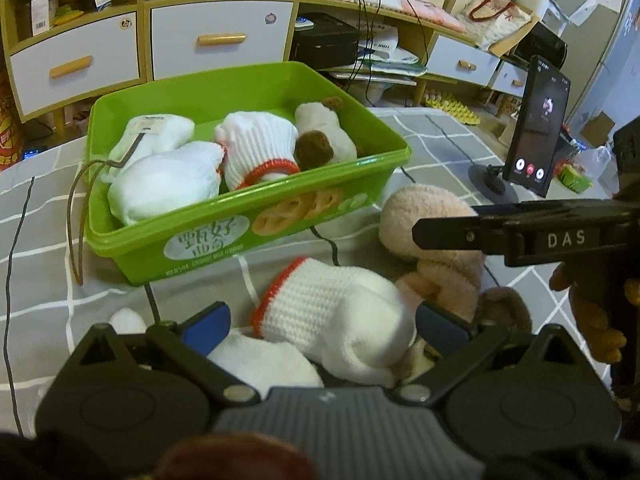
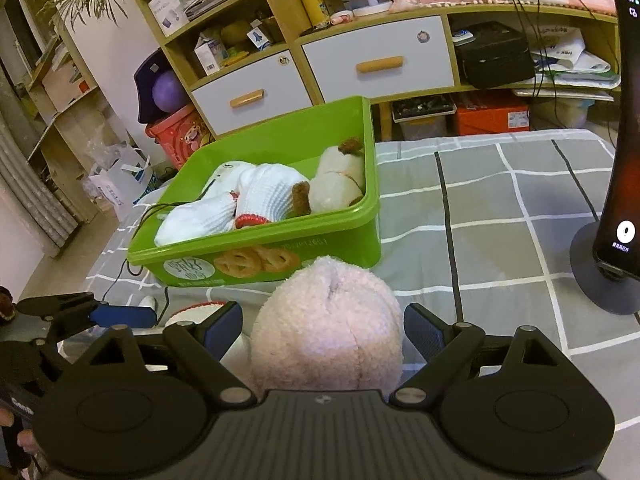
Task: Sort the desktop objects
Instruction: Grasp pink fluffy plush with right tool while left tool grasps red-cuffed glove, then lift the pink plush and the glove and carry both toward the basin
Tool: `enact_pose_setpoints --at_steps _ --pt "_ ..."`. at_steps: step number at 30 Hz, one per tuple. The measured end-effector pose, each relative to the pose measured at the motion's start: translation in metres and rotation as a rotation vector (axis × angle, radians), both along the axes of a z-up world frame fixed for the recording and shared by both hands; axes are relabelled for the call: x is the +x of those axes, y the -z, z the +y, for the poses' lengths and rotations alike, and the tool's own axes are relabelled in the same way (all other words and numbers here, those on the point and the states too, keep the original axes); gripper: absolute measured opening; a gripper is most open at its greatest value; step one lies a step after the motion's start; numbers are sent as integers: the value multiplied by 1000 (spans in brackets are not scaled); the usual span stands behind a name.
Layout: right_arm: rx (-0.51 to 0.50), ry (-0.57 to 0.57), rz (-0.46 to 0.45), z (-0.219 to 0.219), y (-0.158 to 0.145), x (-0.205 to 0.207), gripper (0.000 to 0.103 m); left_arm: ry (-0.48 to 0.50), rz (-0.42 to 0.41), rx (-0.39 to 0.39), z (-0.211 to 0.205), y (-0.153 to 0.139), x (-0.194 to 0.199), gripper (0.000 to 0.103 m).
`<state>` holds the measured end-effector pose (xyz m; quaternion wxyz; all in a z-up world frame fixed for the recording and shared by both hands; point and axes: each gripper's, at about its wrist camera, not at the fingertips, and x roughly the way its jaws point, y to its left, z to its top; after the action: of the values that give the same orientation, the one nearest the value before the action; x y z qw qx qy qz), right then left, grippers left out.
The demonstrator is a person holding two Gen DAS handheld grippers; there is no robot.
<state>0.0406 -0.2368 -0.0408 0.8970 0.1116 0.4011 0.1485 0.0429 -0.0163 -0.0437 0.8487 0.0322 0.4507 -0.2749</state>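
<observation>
A green plastic box (image 1: 280, 208) stands on the grey checked cloth and holds white knitted gloves (image 1: 256, 152) and a white plush toy with brown parts (image 1: 320, 136). My left gripper (image 1: 320, 328) is open, its blue-padded fingers on either side of a white knitted glove with a red cuff (image 1: 332, 312) that lies on the cloth. A pink plush toy (image 1: 432, 224) lies to its right. My right gripper (image 2: 323, 332) is open with the pink plush toy (image 2: 328, 320) between its fingers. The green box (image 2: 260, 240) stands just behind it.
A phone on a round stand (image 1: 536, 128) is at the right of the cloth, also in the right wrist view (image 2: 620, 160). A thin cable (image 1: 80, 216) hangs over the box's left side. A shelf unit with white drawers (image 1: 220, 40) stands behind the table.
</observation>
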Motion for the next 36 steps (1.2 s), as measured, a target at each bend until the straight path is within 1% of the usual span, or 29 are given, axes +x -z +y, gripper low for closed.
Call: enact_pose_setpoints --at_steps 14,23,29,31,36 --pt "-9 0 34 0 12 5 89 31 0 39 -14 10 0 102" --pt "-22 -15 42 7 21 4 89 53 -32 86 -22 15 -5 102" --pt "-12 -25 32 8 27 7 88 41 -33 63 -20 16 -2 100" --pt "-11 -28 19 7 27 6 87 40 -36 57 -20 17 0 98" --pt "-12 -37 1 5 28 5 76 33 -67 52 -22 15 1 93"
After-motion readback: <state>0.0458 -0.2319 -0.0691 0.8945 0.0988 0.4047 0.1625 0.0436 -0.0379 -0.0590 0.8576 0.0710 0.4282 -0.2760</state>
